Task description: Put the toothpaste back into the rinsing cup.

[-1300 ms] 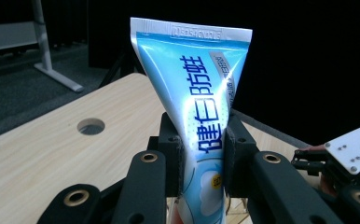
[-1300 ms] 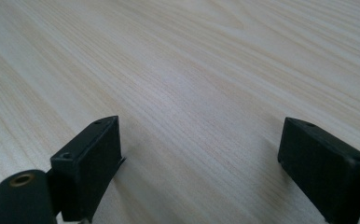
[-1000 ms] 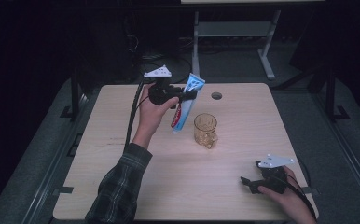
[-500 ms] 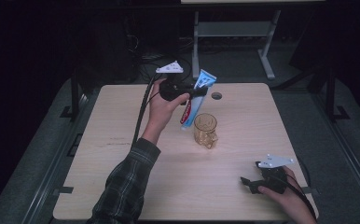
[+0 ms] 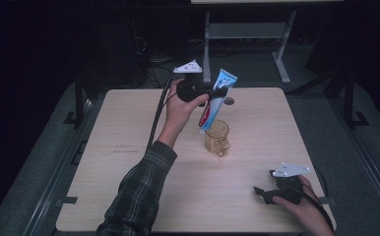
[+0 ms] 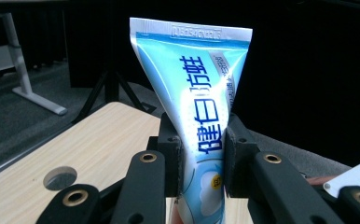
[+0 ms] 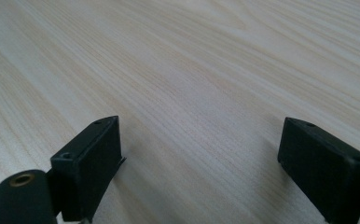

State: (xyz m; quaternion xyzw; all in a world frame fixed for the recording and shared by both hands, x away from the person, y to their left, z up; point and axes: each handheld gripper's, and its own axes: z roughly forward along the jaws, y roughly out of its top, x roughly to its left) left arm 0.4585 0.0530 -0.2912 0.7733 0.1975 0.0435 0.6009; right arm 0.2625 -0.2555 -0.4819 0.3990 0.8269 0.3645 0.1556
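Left tongs (image 5: 221, 92): clamp tube (image 5: 216, 98) mid-body, cap down, above cup (image 5: 216, 137), likely for dropping in.
Right tongs (image 5: 263, 192): wide, resting on surface (image 5: 124, 162), near right.

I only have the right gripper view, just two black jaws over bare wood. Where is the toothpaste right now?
Observer: The left gripper holds the toothpaste tube upright in the air, cap end just above the glass mug.
Operator: Is the grip firm?
Observer: Its pads press both sides of the tube's middle.
Operator: And where is my gripper?
Observer: The right gripper rests open near the table's front right corner, away from the mug.
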